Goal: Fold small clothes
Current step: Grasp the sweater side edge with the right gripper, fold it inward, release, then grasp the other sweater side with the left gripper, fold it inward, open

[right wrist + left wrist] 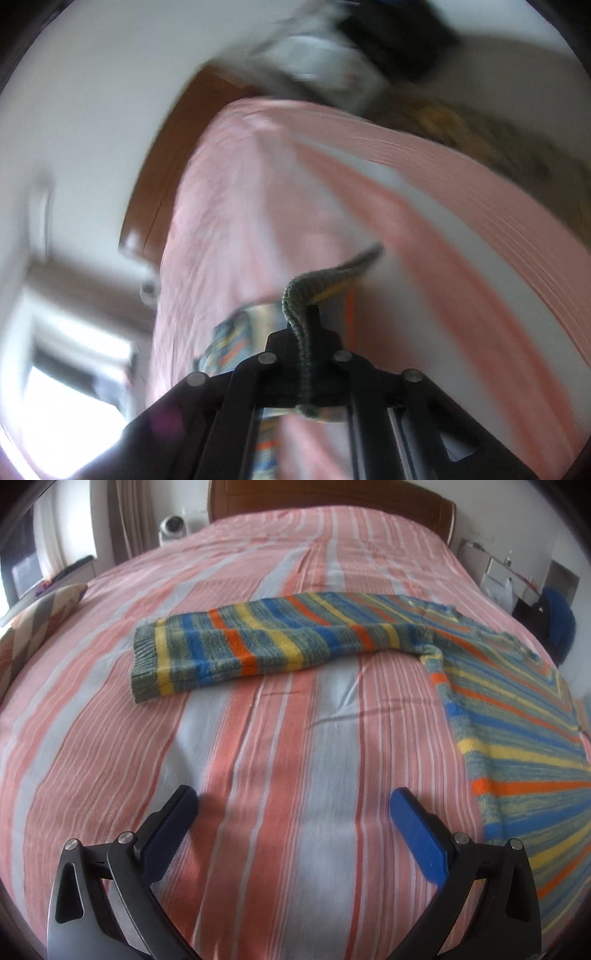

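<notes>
A striped sweater [498, 686] is spread unfolded on the bed [258, 746]; its ribbed edge [295, 295] is pinched by the closed right gripper [308, 314], while nothing is held by the wide-open left gripper [293, 805]. Folding is judged barely begun.

Bed: covered by a pink, white and grey striped sheet [258, 738].
Headboard: brown wood [332, 494], set against a white wall [92, 92].
Window: seen at the left, brightly lit [66, 406], flanked by a curtain [133, 513].
Pillow: patterned [33, 627], laid at the bed's left edge.

Left gripper [293, 805] black linkage, blue textured pads [419, 836], silver pivot screws, right gripper [304, 314] seemingly alike
</notes>
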Demonstrator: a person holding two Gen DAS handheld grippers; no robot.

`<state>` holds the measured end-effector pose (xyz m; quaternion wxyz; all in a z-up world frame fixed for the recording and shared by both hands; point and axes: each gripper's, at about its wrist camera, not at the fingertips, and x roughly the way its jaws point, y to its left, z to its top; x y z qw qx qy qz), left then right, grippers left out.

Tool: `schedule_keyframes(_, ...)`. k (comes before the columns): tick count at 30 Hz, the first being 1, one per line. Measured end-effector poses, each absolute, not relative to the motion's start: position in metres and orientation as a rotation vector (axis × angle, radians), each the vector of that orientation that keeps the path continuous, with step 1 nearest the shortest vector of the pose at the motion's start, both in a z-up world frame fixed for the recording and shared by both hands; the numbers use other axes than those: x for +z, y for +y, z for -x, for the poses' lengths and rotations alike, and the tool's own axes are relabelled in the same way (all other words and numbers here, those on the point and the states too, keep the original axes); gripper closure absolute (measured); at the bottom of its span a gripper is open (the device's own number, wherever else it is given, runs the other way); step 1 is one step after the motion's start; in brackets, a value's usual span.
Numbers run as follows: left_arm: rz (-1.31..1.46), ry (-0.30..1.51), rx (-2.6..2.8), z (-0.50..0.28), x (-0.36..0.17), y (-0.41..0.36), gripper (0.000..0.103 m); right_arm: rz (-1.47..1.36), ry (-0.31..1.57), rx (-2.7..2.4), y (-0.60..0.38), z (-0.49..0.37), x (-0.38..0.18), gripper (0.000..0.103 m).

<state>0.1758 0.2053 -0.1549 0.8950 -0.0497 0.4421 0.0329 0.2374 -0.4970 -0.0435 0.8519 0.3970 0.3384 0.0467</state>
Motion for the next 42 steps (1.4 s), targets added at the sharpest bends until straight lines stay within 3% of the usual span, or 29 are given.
schedule_keyframes(3, 0.108, 0.898, 0.066, -0.176, -0.156, 0.206, 0.0, -0.689, 0.716, 0.267, -0.402, -0.269, 0.008, 0.097)
schedule_keyframes(8, 0.109, 0.871, 0.057, -0.174, -0.158, 0.207, 0.0, -0.565, 0.815, 0.438, -0.27, -0.31, 0.001, 0.096)
schedule_keyframes(9, 0.106, 0.864, 0.057, -0.173, -0.158, 0.207, 0.0, -0.569, 0.842, 0.477, -0.251, -0.315, -0.009, 0.088)
schedule_keyframes(11, 0.106, 0.855, 0.054, -0.171, -0.158, 0.206, 0.0, -0.637, 0.957, 0.546, -0.219, -0.325, -0.041, 0.031)
schedule_keyframes(16, 0.097, 0.837, 0.061, -0.169, -0.159, 0.206, 0.0, -0.708, 0.997, 0.482, -0.235, -0.316, -0.076, 0.03)
schedule_keyframes(21, 0.093, 0.837, 0.064, -0.168, -0.16, 0.204, 0.0, -0.601, 1.199, 0.145, -0.303, -0.308, -0.139, 0.031)
schedule_keyframes(23, 0.094, 0.84, 0.065, -0.169, -0.16, 0.204, 0.0, -0.556, 1.173, 0.112, -0.318, -0.296, -0.144, 0.064)
schedule_keyframes(24, 0.094, 0.842, 0.066, -0.169, -0.16, 0.204, 0.0, -0.532, 1.151, 0.101, -0.323, -0.289, -0.14, 0.064)
schedule_keyframes(25, 0.096, 0.847, 0.068, -0.169, -0.16, 0.204, 0.0, -0.502, 1.114, 0.096, -0.326, -0.28, -0.133, 0.057)
schedule_keyframes(26, 0.095, 0.852, 0.07, -0.169, -0.16, 0.204, 0.0, -0.439, 1.07, 0.078, -0.326, -0.264, -0.123, 0.044)
schedule_keyframes(28, 0.087, 0.873, 0.08, -0.169, -0.158, 0.202, 0.0, -0.352, 0.992, 0.083, -0.324, -0.24, -0.11, 0.033)
schedule_keyframes(32, 0.094, 0.919, 0.066, -0.172, -0.137, 0.206, 0.001, -0.21, 0.896, 0.027, -0.338, -0.187, -0.111, 0.032)
schedule_keyframes(38, 0.119, 0.827, 0.158, -0.212, -0.069, 0.259, 0.0, -0.165, 0.858, -0.027, -0.368, -0.134, -0.134, 0.031)
schedule_keyframes(42, 0.27, 0.934, 0.269, -0.259, -0.083, 0.322, 0.001, -0.129, 0.811, -0.022, -0.361, -0.131, -0.146, 0.022)
